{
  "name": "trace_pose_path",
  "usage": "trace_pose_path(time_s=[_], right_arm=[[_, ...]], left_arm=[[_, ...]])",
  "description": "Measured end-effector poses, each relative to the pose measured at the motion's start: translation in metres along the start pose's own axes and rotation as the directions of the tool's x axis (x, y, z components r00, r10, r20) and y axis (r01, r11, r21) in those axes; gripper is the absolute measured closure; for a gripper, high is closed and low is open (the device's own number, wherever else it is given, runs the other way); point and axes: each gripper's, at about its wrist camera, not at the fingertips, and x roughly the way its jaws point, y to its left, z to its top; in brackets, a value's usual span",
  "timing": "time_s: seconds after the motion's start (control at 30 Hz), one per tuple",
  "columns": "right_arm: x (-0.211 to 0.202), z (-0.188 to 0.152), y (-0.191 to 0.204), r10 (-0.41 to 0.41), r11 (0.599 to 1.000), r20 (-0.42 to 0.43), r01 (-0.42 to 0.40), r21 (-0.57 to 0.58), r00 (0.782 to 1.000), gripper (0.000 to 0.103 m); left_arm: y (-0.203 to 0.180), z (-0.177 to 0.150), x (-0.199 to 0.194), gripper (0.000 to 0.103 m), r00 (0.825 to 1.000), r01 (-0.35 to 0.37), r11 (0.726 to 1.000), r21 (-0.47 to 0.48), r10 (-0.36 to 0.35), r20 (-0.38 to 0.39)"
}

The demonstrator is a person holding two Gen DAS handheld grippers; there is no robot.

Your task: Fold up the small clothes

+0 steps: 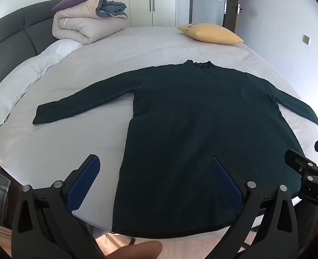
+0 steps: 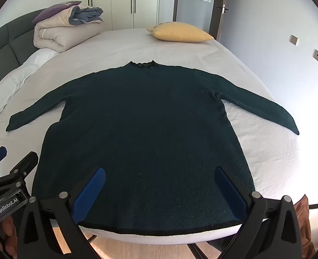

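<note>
Left gripper (image 1: pixel 156 177): two black moulded fingers, each a triangular frame with a cut-out window, faced on the inner side with ribbed blue pads (image 1: pixel 84 185). Round silver pivot screws sit at the finger roots. Right gripper (image 2: pixel 159 190): same build, black fingers, blue ribbed pads (image 2: pixel 90 194), silver screws. From the right wrist view, the left unit's black body bears white lettering "GenRobot.AI". A bare fingertip (image 1: pixel 137 249) shows at the lower edge; no sleeve visible.
</note>
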Motion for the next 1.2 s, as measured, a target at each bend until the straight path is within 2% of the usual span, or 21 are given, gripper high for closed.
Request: trace_pose_path(time_s=[1.2], right_arm=[[0.0014, -0.0056, 0.0017, 0.001, 1.0, -0.01, -0.001, 0.001, 1.0, 0.0]], left_arm=[[-0.0019, -0.0012, -0.0005, 0.0, 1.0, -0.008, 1.0, 0.007, 0.008, -0.002]])
